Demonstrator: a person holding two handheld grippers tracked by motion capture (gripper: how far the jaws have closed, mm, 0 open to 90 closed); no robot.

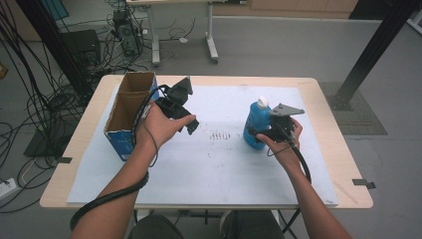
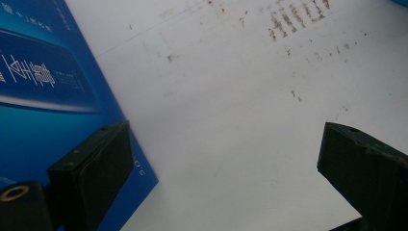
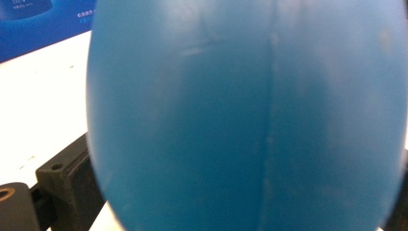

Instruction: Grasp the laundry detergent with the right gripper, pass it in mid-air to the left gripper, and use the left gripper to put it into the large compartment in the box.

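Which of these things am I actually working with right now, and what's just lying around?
In play:
blue bottle, between the right gripper jaws
open cardboard box, beside the left gripper
white mat

Lying about:
cables on the floor
desk legs behind the table

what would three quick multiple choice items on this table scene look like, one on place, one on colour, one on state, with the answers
1. Where is the cardboard box?
A. at the table's left side
B. at its right side
C. on the floor

2. What colour is the bottle's body?
A. red
B. blue
C. green

3. How does the left gripper stand?
A. shut on the bottle
B. shut on the box
C. open, holding nothing

Answers:
1 A: the high view shows the box standing open-topped near the left edge.
2 B: the body is blue, under a white cap.
3 C: in the left gripper view its fingers sit far apart over bare white sheet.
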